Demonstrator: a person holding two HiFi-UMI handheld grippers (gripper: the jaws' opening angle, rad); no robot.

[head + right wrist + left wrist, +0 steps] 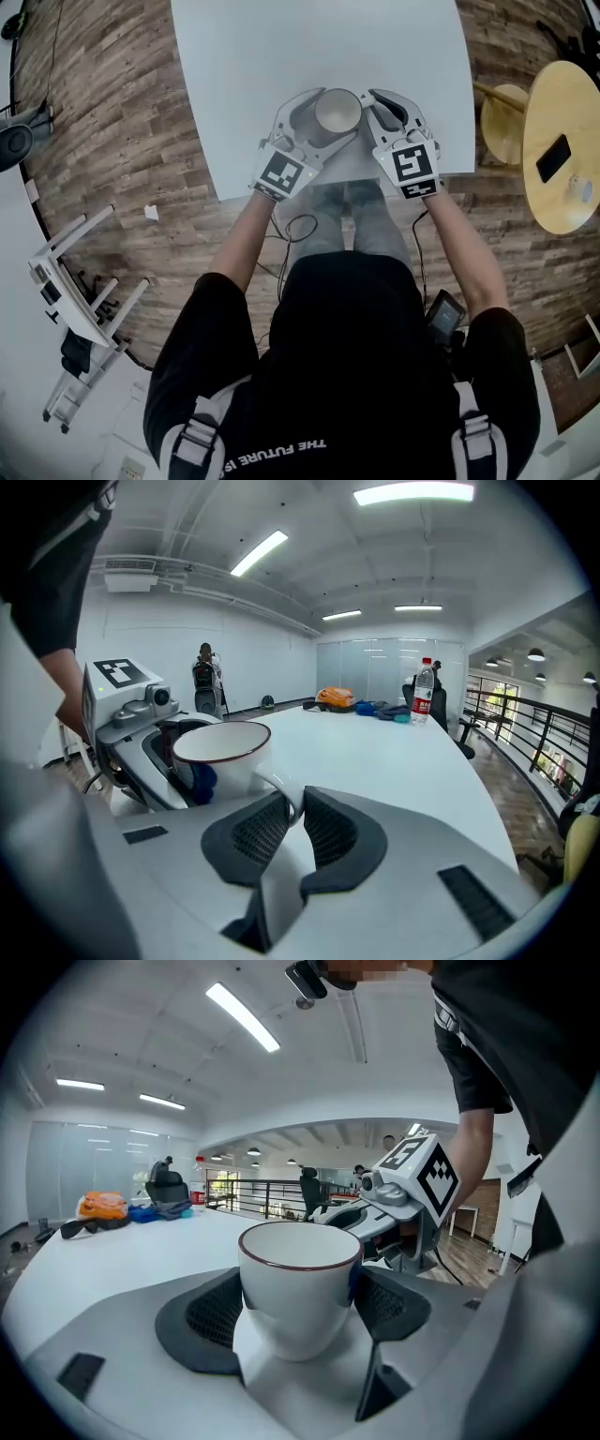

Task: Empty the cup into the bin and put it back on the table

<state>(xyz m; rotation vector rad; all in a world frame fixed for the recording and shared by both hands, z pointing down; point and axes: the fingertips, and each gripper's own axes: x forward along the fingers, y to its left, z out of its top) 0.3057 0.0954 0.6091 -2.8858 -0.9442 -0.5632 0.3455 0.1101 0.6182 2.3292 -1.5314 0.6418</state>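
— Cup [337, 111]: where is it sitting?
— It is sitting upright over the near edge of the white table [281, 56], between both grippers. No view is showing whether its base is touching the tabletop.
— What is the left gripper [319, 127] doing?
— Its own view is showing the jaws standing wide around the cup's body [300, 1283], the dark pads [211, 1312] pressing on both sides. The head view is only hinting at that.
— And the right gripper [373, 111]?
— It is pinching narrowly. The right gripper view is showing its jaws [295, 832] closing on the handle [281, 794], which the head view is hiding.
— Anything crowding them?
— The two grippers are sitting just beside each other, the right one [375, 1213] filling the space behind the cup in the left gripper view.
— What else is lying around?
— A water bottle [425, 691] and an orange bag [335, 697] are resting at the table's far end. The head view is showing a round wooden table [562, 103] to the right, carrying a phone [553, 157], and a white chair [80, 281] lying on the floor at left.
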